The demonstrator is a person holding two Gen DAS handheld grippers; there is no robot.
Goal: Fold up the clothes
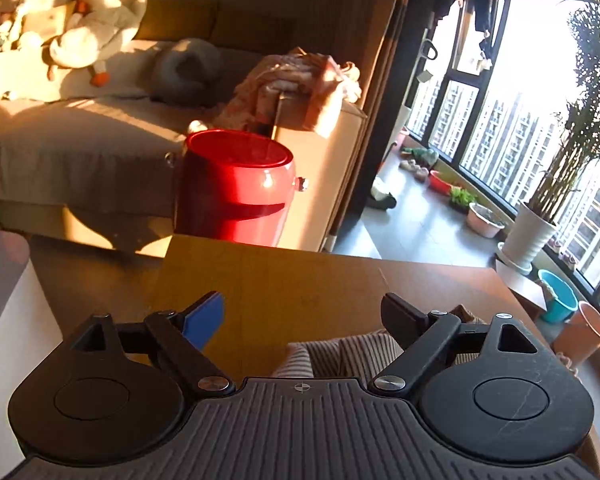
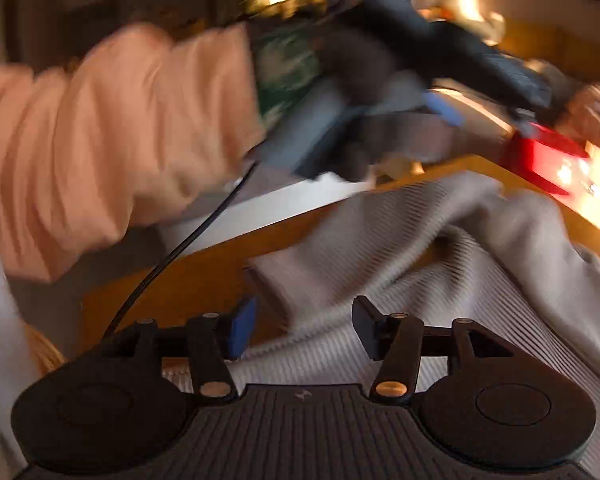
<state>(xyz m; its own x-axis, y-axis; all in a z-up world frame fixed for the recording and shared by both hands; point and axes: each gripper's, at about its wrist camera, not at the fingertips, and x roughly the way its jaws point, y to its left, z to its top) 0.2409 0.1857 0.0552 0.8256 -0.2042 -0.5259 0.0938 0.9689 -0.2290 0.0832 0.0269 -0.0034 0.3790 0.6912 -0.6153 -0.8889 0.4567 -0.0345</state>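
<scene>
Right gripper (image 2: 302, 330) gapes empty over a ribbed grey knit sweater (image 2: 440, 264) crumpled on the smooth wooden worktop (image 2: 188, 276). Left gripper (image 1: 304, 316), also spread, shows only its hem at six o'clock; glossy red bucket (image 1: 238, 184) at twelve.
</scene>
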